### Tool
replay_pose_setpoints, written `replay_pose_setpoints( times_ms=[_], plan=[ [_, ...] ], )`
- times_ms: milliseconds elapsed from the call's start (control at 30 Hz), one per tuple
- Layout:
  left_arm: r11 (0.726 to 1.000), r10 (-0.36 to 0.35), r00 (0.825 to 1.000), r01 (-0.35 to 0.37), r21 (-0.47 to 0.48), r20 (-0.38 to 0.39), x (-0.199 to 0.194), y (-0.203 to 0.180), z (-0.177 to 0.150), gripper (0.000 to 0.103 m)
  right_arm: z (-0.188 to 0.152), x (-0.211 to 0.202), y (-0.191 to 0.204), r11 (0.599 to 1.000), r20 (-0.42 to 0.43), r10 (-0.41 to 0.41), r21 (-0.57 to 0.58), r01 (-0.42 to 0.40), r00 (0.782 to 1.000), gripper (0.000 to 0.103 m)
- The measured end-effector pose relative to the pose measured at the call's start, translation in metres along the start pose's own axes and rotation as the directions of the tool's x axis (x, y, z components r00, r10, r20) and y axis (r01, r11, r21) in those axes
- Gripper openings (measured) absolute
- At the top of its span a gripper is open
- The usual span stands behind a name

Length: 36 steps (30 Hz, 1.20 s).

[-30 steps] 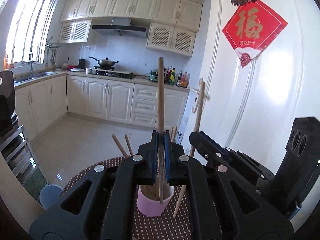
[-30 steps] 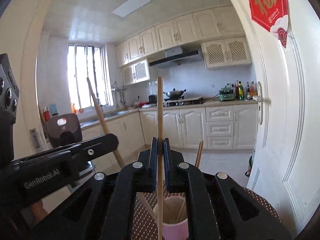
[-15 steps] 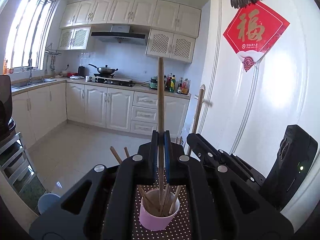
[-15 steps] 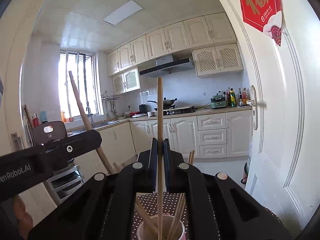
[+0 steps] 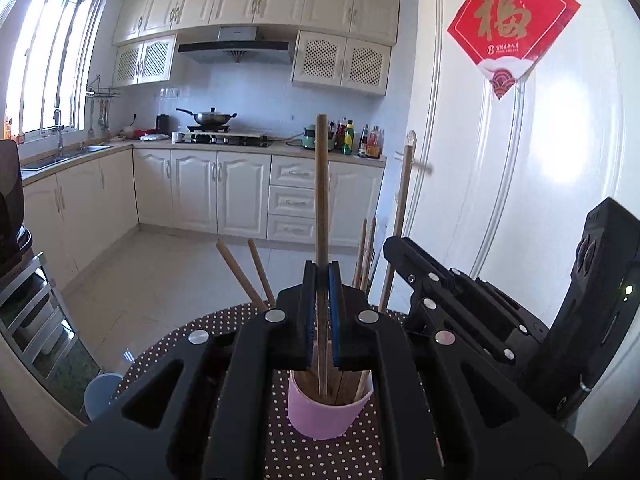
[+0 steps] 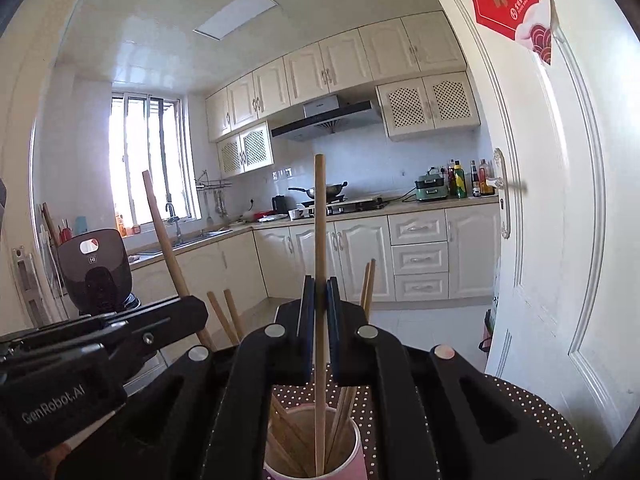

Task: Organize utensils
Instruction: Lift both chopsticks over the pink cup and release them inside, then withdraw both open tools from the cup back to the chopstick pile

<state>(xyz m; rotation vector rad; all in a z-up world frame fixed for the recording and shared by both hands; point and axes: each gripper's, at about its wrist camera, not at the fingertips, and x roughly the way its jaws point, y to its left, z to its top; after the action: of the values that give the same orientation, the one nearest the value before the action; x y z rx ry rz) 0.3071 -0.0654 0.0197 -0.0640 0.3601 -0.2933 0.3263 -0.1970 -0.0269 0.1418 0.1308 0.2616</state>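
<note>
A pink cup (image 5: 328, 412) stands on a brown polka-dot table (image 5: 320, 456) and holds several wooden chopsticks. My left gripper (image 5: 321, 276) is shut on an upright chopstick (image 5: 321, 184) whose lower end is inside the cup. My right gripper (image 6: 318, 292) is shut on another upright chopstick (image 6: 319, 240); its lower end reaches into the cup (image 6: 316, 456). The right gripper shows in the left wrist view (image 5: 400, 252) with its chopstick (image 5: 404, 200). The left gripper (image 6: 192, 312) shows in the right wrist view with its chopstick (image 6: 160, 232).
A white door (image 5: 520, 200) with a red paper sign (image 5: 508, 28) stands close on the right. Kitchen cabinets and a stove (image 5: 220, 136) are beyond the table. A black appliance (image 6: 96, 272) sits at left. A pale blue bin (image 5: 100, 394) is on the floor.
Both grippers have lowered their chopsticks into the pink cup, and both views have tilted down toward the table.
</note>
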Motion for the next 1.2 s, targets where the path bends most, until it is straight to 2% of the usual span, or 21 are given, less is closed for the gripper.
replay_pose_setpoints(
  times_ms=[200, 667, 833, 1200],
  plan=[
    [0.999, 0.028, 0.999, -0.027, 0.023, -0.039, 0.005, -0.005, -0.007, 0.007, -0.008, -0.002, -0.003, 1.000, -0.033, 0.007, 0.012, -0.007, 0.999, 0.005],
    [0.998, 0.065, 0.994, -0.064, 0.011, -0.093, 0.000, -0.004, -0.008, 0.007, -0.022, -0.011, -0.005, 0.998, -0.097, 0.027, 0.054, -0.021, 0.995, 0.005],
    [0.994, 0.106, 0.989, -0.104, 0.024, -0.108, -0.004, -0.003, -0.011, 0.007, -0.024, -0.012, -0.002, 0.998, -0.136, 0.033, 0.053, -0.026, 0.990, 0.005],
    [0.990, 0.136, 0.982, -0.138, -0.007, -0.133, -0.025, 0.006, -0.021, 0.008, -0.029, -0.029, 0.003, 0.998, -0.189, 0.045, 0.049, -0.037, 0.981, 0.008]
  ],
)
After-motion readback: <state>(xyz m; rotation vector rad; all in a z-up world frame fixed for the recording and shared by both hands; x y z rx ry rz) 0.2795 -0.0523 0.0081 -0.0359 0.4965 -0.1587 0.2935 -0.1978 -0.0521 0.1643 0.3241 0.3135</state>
